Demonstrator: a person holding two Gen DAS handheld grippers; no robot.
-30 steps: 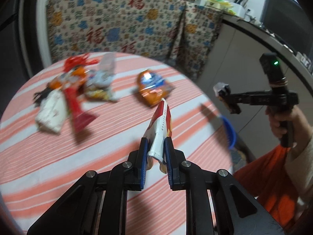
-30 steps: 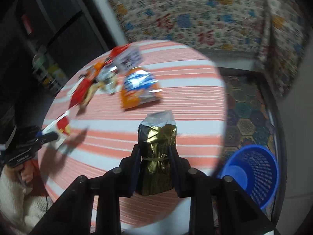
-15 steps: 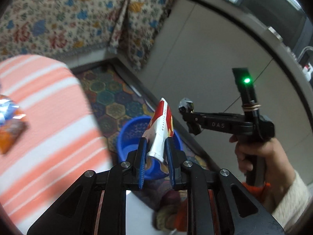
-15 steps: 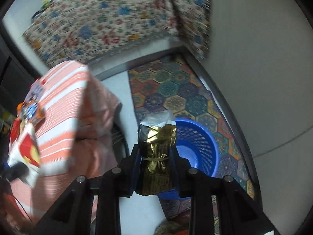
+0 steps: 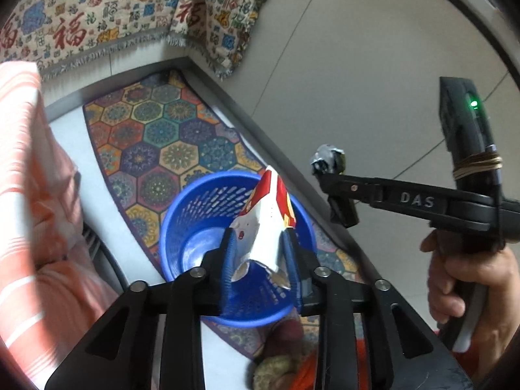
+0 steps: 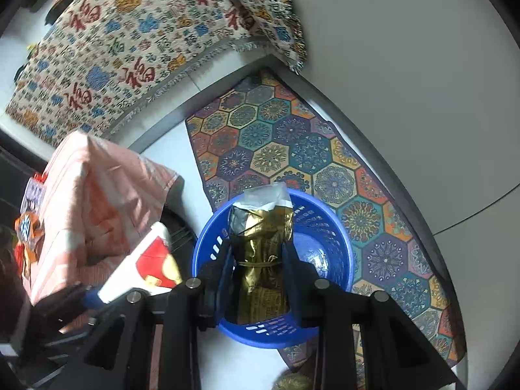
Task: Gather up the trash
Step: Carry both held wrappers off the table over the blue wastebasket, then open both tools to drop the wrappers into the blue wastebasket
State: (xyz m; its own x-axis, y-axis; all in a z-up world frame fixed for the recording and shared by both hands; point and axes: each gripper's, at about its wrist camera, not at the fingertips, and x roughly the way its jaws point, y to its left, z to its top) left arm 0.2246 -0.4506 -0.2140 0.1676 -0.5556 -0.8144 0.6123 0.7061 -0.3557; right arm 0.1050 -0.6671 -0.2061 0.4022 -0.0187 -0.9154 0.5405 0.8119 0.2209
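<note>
Wrapper (image 5: 266, 227) between parted jaws, above basket (image 5: 182, 214)

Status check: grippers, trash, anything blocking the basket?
Left gripper just opening, red-white wrapper between its jaws. Right gripper shut on gold packet. Both above blue basket; nothing blocking.

**Both grippers swing from table to bin**

The left gripper (image 5: 260, 247) and right gripper (image 6: 258, 256), over the striped table a second ago, now hang above the blue basket (image 5: 195, 201). The left jaws have just been opening around the red-and-white wrapper (image 5: 266, 227); the right jaws have eased slightly wider beside the gold packet (image 6: 260, 243).
</note>
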